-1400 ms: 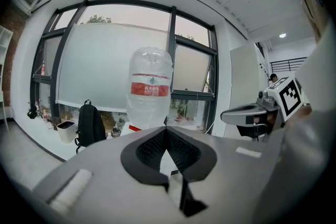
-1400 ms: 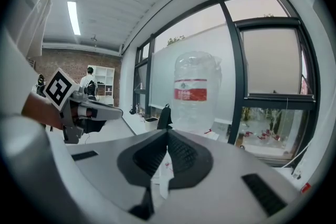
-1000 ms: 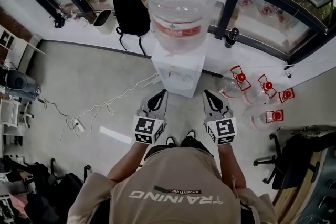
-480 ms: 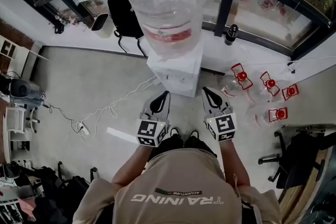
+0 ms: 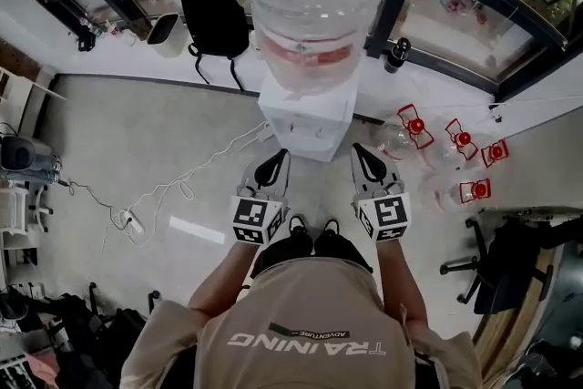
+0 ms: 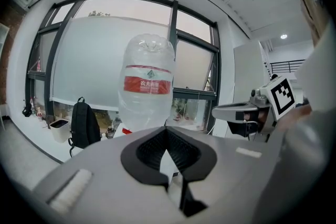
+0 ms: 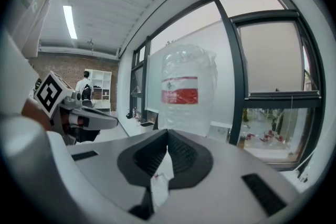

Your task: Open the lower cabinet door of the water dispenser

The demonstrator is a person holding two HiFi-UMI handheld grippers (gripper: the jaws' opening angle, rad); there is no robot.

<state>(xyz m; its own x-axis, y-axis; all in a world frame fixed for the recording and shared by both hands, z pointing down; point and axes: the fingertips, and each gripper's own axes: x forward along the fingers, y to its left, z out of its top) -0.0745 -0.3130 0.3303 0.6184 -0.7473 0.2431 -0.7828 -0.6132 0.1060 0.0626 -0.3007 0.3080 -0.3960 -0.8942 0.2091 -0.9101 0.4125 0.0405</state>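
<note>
The left gripper (image 5: 276,161) and right gripper (image 5: 364,158), both closed and empty, have edged toward the dispenser (image 5: 308,118). The door appears not yet reached.

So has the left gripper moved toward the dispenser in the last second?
Cannot tell. The head view itself shifted; against the water dispenser, the left gripper shows no clear change, tips near its lower left corner.
</note>
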